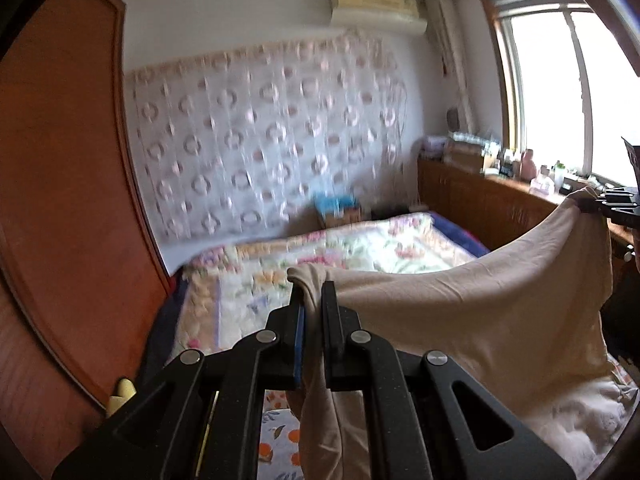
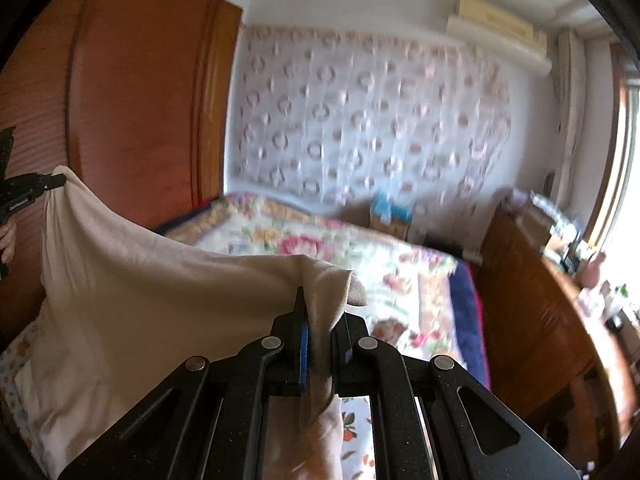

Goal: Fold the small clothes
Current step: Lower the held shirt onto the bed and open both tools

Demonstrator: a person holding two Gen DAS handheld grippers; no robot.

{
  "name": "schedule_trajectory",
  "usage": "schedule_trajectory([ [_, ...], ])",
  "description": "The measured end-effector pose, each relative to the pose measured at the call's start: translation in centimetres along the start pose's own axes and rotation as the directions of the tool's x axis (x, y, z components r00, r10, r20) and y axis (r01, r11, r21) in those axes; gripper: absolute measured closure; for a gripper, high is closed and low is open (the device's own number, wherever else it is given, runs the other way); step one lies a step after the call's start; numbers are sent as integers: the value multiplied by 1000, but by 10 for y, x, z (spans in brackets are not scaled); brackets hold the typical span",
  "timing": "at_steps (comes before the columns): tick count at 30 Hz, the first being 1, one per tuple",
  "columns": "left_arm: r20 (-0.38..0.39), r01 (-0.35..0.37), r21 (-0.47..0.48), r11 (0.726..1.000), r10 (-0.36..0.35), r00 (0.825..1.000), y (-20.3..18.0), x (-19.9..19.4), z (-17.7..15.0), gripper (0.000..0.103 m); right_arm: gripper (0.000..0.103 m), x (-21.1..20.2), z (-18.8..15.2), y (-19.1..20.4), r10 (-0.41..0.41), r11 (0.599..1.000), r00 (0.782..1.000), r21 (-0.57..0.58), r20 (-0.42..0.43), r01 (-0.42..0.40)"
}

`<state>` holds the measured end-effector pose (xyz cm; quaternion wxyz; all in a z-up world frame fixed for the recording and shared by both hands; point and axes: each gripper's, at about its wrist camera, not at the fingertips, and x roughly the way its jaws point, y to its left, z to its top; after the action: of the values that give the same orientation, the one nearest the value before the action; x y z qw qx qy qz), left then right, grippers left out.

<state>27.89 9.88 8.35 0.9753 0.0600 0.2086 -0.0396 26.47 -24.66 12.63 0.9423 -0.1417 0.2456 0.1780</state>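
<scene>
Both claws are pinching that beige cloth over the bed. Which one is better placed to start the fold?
Neither clearly. The left gripper and right gripper are each shut on a top corner of the beige garment, which hangs stretched between them above the floral bedspread. Probably both should lower it together.

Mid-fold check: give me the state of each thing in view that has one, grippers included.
left gripper: shut on the beige garment's corner.
right gripper: shut on the opposite corner.
beige garment: lifted, hanging slack between both grippers, lower edge on the bed.
floral quilt: spread flat on the bed.
wardrobe door: closed.
</scene>
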Motion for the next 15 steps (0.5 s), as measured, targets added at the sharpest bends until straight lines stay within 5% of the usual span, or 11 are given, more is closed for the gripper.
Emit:
schedule_trajectory([
  [5,-106,10,6,1000,-9,994,-1,75,-15,95,95,84,43,-22,4,1000,993,27,-119,-1],
  [15,-248,33,-1,999,-33,968,1,151,-48,95,95,160,56,-33,24,996,963,88,-270,0],
])
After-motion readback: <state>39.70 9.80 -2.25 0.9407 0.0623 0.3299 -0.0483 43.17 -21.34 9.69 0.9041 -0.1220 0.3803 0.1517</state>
